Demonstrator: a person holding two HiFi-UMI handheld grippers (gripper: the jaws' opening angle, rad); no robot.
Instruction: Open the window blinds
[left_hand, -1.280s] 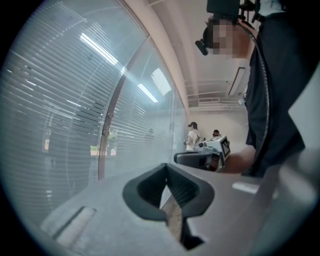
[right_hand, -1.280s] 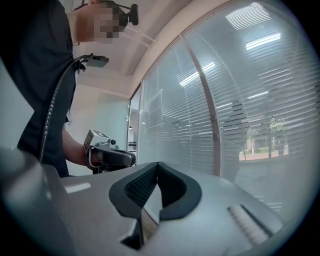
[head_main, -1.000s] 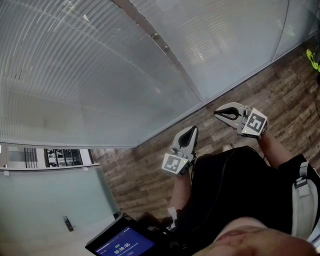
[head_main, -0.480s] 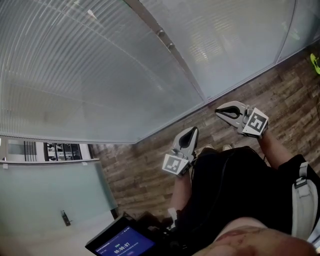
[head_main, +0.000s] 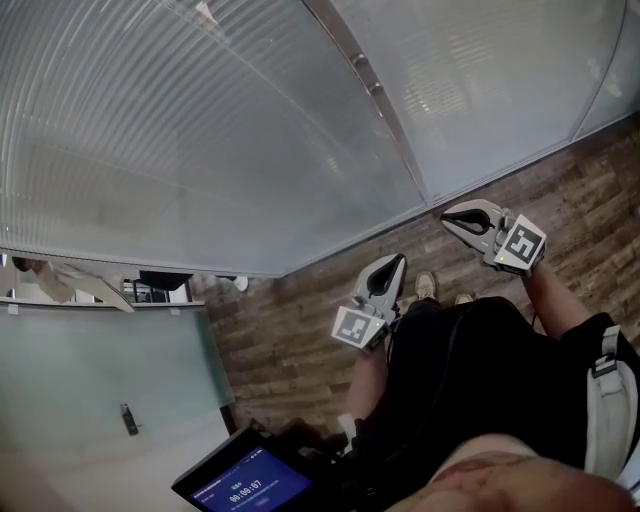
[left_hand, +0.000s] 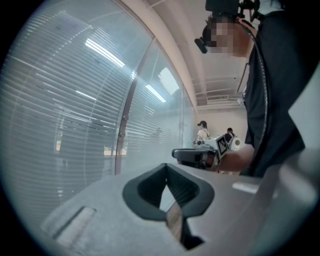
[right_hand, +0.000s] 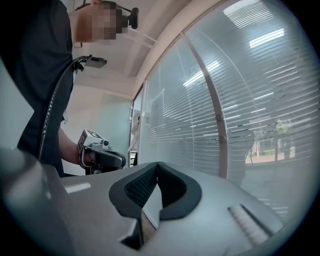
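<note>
Both grippers are empty right now. The left gripper (left_hand: 166, 166) has its jaws pressed together with nothing in them. The right gripper (right_hand: 157, 165) is the same, tips meeting and nothing pinched. I've got them held level and side by side, with the right one a bit closer to the glass. Each one shows up in the other's camera, off to the inner side.

Closest to me, behind the left gripper, there's a dark tablet (head_main: 240, 485) with a blue screen lit up. Under both grippers it's wood plank floor (head_main: 290, 340), and a shoe (head_main: 427, 285) pokes out just right of the left gripper.

The window blinds (head_main: 200, 130) are ahead of both grippers. Neither tip touches them, and a strip of floor shows in between. They hang all the way down to the floor with the slats horizontal, covering the glass. From the right gripper view I can make out a bit of the outdoors through the slats.

A brown window post (head_main: 372, 90) splits the blinds into two panels, ahead of the gap between the grippers.

Further off, left of the left gripper, is a greenish glass door (head_main: 100, 370) with a small handle (head_main: 128, 418). Way past the right gripper, a couple of people (left_hand: 202, 131) stand at the far end of the room.
</note>
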